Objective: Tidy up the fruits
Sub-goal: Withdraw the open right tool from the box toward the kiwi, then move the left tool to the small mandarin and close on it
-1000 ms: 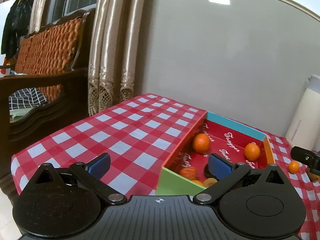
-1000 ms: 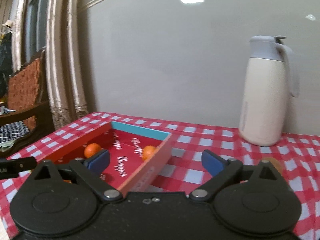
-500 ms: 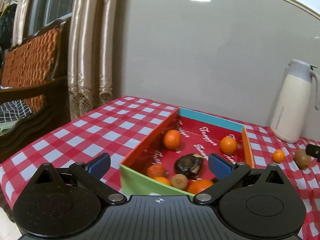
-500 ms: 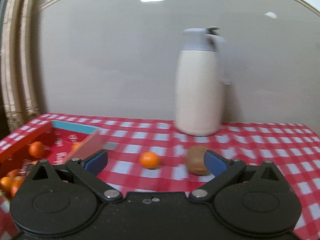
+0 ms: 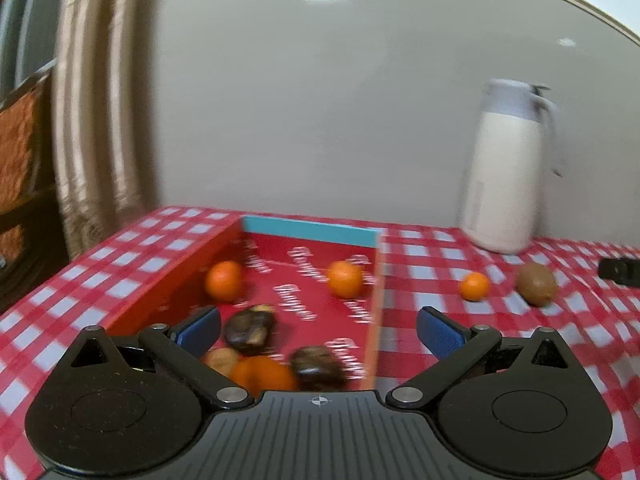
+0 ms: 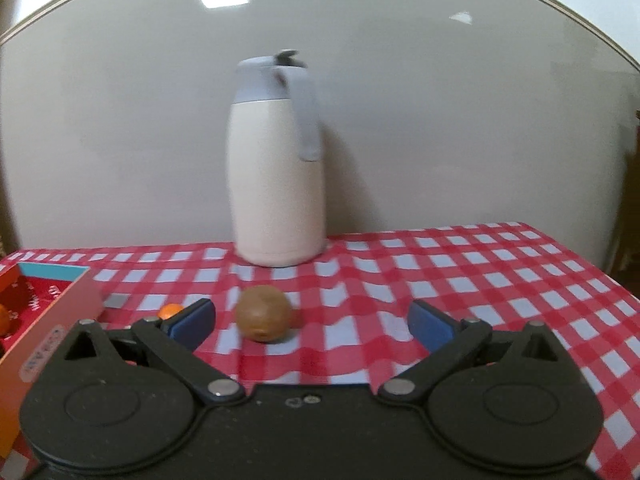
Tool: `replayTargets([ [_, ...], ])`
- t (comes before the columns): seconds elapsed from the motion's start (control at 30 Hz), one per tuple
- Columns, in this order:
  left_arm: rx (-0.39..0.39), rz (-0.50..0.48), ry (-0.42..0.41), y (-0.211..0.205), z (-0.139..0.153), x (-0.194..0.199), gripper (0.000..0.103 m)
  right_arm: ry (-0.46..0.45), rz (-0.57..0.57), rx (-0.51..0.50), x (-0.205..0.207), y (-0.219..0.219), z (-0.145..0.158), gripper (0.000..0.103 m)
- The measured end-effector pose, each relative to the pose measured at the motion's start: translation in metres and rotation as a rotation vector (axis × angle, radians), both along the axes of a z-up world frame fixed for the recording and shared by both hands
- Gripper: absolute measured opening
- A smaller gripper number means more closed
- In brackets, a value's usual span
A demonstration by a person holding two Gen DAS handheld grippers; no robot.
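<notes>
Red-and-white checked cloth [image 6: 440, 280] covers the table, smeared by motion blur in both wrist views, so the script printed on the red floor of the cardboard box [image 5: 312, 232] cannot be read. Ahead of the left gripper [image 5: 318, 330], its blue-padded fingers spread wide and holding nothing, the box's near end is cut off behind the black body; two oranges [image 5: 344, 279] lie toward its far turquoise wall, with dark blurred fruits [image 5: 250, 328] and another orange close in between the fingers. The right gripper [image 6: 310, 322] is likewise spread and empty. A fuzzy brown kiwi [image 6: 263, 319] sits just ahead between its fingers, nearer the left one, touching neither. A small orange [image 6: 170, 311] is half hidden behind that left finger. Beyond stands a smooth cream jug [image 6: 276, 184] with a grey lid
</notes>
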State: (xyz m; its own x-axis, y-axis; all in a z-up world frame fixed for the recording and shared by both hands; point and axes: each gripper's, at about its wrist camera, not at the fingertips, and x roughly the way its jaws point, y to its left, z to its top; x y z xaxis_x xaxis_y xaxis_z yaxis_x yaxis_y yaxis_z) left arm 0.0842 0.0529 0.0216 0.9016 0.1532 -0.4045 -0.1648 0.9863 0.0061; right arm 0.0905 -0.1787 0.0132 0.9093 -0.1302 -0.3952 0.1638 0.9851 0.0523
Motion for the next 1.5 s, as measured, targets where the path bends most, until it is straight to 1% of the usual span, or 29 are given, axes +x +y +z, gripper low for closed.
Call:
replayTargets([
  [0.2, 0.044, -0.100, -0.002, -0.035, 0.000, 0.011, 0.103, -0.003, -0.052, 0.005, -0.008, -0.022, 0.001, 0.103],
  [0.4, 0.072, -0.155, 0.007, -0.057, 0.000, 0.024, 0.103, -0.001, -0.087, 0.011, -0.010, -0.039, -0.002, 0.103],
  [0.73, 0.133, -0.223, 0.025, -0.082, -0.004, 0.052, 0.103, 0.006, -0.105, 0.038, -0.010, -0.052, -0.005, 0.103],
  [0.9, 0.155, -0.232, 0.036, -0.088, -0.007, 0.071, 0.103, 0.010, -0.091, 0.059, -0.007, -0.050, -0.006, 0.103],
  [1.13, 0.143, -0.280, 0.060, -0.099, -0.012, 0.100, 0.102, 0.015, -0.081, 0.070, -0.004, -0.048, -0.007, 0.103],
  [1.17, 0.145, -0.289, 0.062, -0.101, -0.013, 0.103, 0.101, 0.016, -0.083, 0.072, -0.004, -0.049, -0.007, 0.103],
  [1.2, 0.147, -0.301, 0.067, -0.103, -0.014, 0.108, 0.095, 0.017, -0.083, 0.077, -0.003, -0.049, -0.007, 0.103],
  [1.23, 0.146, -0.311, 0.077, -0.104, -0.015, 0.112, 0.091, 0.018, -0.081, 0.081, -0.003, -0.050, -0.008, 0.103],
  [1.5, 0.087, -0.319, 0.165, -0.104, -0.028, 0.143, 0.087, 0.025, -0.088, 0.096, 0.000, -0.053, -0.010, 0.103],
])
